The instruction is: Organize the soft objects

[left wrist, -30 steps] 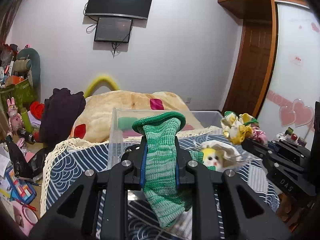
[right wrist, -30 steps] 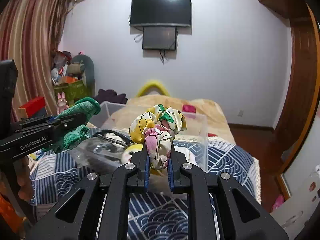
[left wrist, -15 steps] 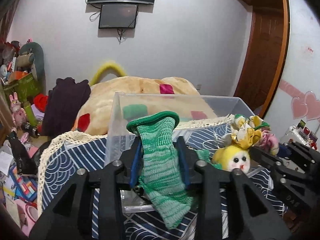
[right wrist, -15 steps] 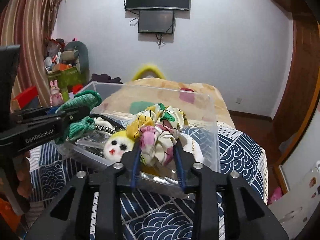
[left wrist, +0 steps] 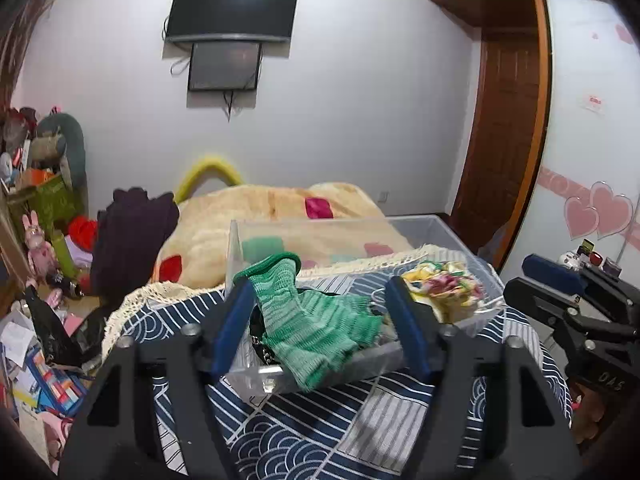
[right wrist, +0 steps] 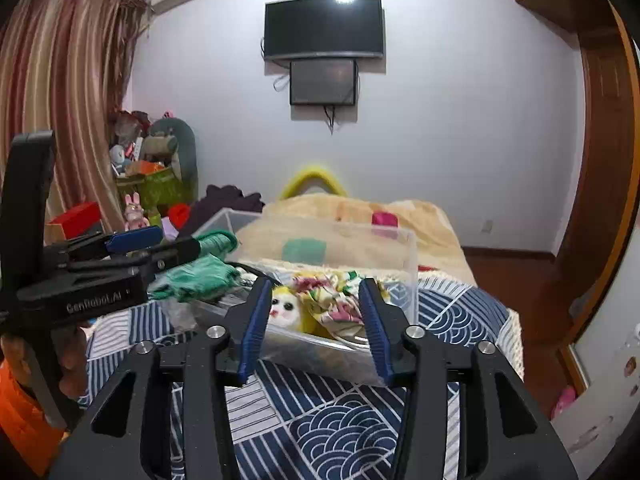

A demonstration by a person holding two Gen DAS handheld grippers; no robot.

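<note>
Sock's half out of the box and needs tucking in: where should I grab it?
Grip the green knitted sock at its toe end, which drapes over the clear box's near wall. Come from the near side with the left gripper, already open around it.

Two wrist views, close, toward one shared clear bin (left wrist: 440, 227).

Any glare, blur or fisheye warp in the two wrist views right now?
Left wrist view: ceiling-light glare on the TV, door frame bowed by fisheye, green knit sock slightly soft, dark vignette in the corners. Right wrist view: smaller glare on the TV, curtain curved, yellow plush face mildly blurred.
</note>
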